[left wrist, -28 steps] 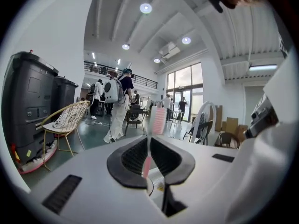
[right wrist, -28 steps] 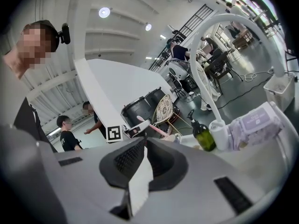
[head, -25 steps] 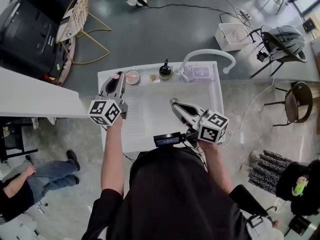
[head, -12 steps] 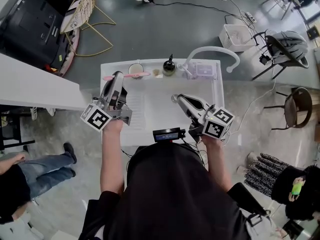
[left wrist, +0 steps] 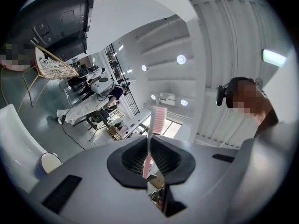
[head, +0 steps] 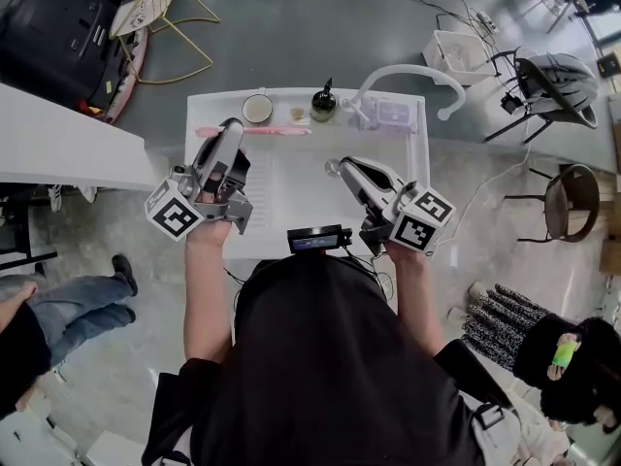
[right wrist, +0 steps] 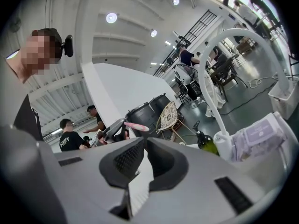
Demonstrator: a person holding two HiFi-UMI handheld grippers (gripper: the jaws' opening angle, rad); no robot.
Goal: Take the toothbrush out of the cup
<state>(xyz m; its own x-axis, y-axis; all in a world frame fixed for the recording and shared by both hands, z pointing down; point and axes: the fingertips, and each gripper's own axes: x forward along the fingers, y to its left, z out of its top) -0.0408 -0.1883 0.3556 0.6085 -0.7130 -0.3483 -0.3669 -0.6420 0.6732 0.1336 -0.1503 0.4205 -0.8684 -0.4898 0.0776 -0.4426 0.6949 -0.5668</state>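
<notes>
A white rectangular bench (head: 301,197) stands on grey floor in front of the person, who holds one tool over it in each hand. At its far right corner a white arched tube (head: 408,74) rises and curves over the edge; in the right gripper view the same tube (right wrist: 209,73) sweeps up past the other things.

The left hand-held gripper (head: 230,130) is raised over the far left part of the bench. Its jaws are nearly together and clamp a thin handle, as the left gripper view shows (left wrist: 149,164). The right hand-held gripper (head: 337,169) hovers over the middle right of the bench, well apart from the left one. Its jaws (right wrist: 144,158) are pressed together with nothing between them.

A lavender soft pack (head: 393,115) lies under the arch, and a dark green bottle (head: 323,103) stands just left of it. A round white cup (head: 257,109) sits at the far edge, left of the bottle.

The pink toothbrush (head: 267,131) is out of that cup, gripped by the left tool. It lies crosswise just on the near side of the cup. In the left gripper view its bristled head (left wrist: 159,118) stands up above the pads, and the cup (left wrist: 48,164) sits low at the left.
</notes>
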